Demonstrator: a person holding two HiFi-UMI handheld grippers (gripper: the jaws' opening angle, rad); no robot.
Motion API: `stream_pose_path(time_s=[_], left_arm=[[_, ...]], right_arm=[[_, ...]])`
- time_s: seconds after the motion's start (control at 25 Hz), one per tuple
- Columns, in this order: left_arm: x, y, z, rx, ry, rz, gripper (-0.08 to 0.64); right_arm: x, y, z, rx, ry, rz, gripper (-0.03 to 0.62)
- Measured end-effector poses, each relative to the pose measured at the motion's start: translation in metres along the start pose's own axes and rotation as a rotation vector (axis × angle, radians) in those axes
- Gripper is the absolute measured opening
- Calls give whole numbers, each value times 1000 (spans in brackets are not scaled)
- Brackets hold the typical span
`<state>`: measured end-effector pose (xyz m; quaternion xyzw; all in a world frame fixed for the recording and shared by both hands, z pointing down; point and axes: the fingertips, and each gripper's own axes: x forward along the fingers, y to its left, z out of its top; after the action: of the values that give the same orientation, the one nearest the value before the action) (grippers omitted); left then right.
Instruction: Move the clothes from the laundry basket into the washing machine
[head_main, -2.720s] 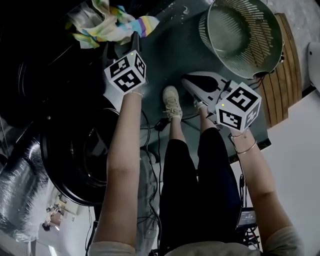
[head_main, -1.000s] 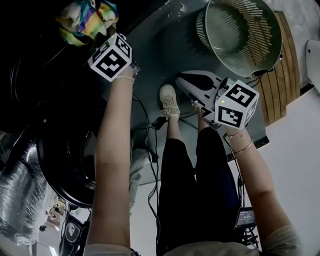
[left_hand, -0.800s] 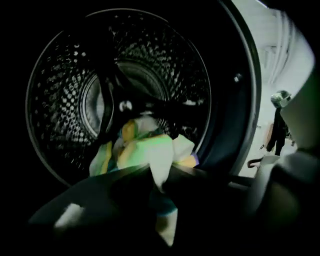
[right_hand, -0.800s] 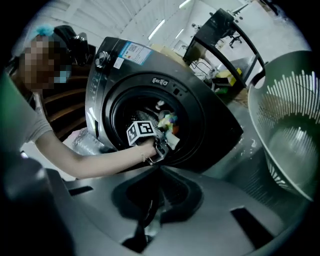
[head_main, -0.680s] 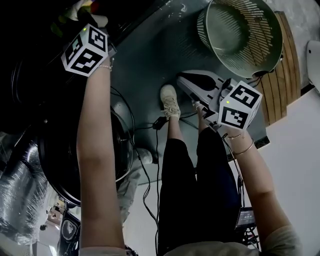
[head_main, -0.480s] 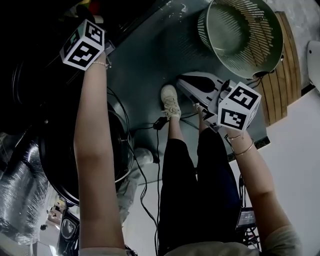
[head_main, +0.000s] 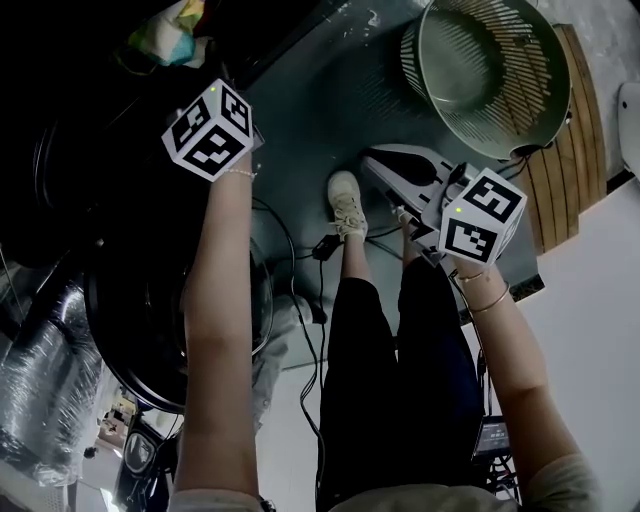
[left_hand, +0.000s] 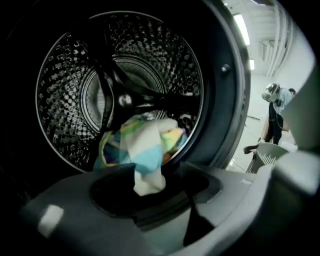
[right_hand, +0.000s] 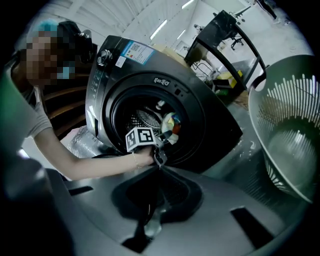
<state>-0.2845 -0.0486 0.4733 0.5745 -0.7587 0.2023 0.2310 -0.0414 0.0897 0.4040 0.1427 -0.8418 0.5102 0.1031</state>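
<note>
The striped cloth lies piled just inside the mouth of the drum, with its white end hanging out over the lip. That end sits between the jaws of my left gripper. The jaws stand apart: one touches the cloth's edge and the other is clear of it, so the cloth is released, not clamped. My left gripper is just outside the drum mouth. My right gripper is well away from the drum mouth, clenched, with nothing between its jaws. The laundry basket stands farther from the drum mouth than my right gripper, and its inside shows no clothes.

Step in hand, as I judge it: depositing what looks like the last item.

Next move:
1. Draw my left gripper straight back from the drum mouth without snagging the hanging end.
2. If the end trails out, nudge it past the lip.
3. Confirm that the basket is empty.
</note>
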Motion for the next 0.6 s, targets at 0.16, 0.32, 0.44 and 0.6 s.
stream_pose_path(time_s=[0.16, 0.32, 0.44, 0.6], left_arm=[[15, 13, -21, 21, 61, 44, 66], [46, 20, 1, 70, 43, 43, 49], [60, 27, 25, 69, -5, 32, 49], [60, 27, 28, 23, 6, 10, 64]], right_arm=[[3, -4, -1, 8, 1, -8, 12], [4, -12, 3, 18, -10, -17, 12], [8, -13, 8, 12, -18, -17, 12], [11, -9, 14, -5, -28, -17, 12]])
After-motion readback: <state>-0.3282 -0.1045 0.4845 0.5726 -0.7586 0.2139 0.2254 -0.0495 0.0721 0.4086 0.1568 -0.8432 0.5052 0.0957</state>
